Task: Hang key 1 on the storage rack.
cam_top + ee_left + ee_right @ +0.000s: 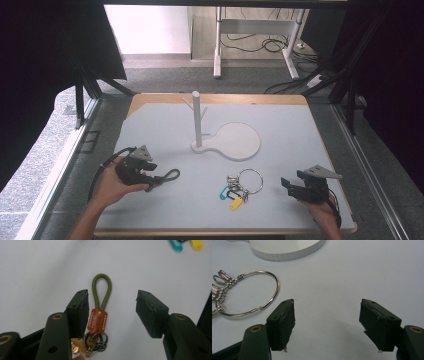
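An olive cord-loop keychain with an orange leather tab, small dark rings and a brass key lies on the grey table between the jaws of my left gripper. The tab sits close beside the left pad and the right pad stands well apart from it, so the gripper is open. In the high view the left gripper is at the table's front left, with the cord loop poking out to its right. My right gripper at the front right is open and empty.
A large steel key ring with clips and teal and yellow tags lies left of the right gripper. A white peg stand on a round white base stands at mid table. The wooden table edge runs along the front.
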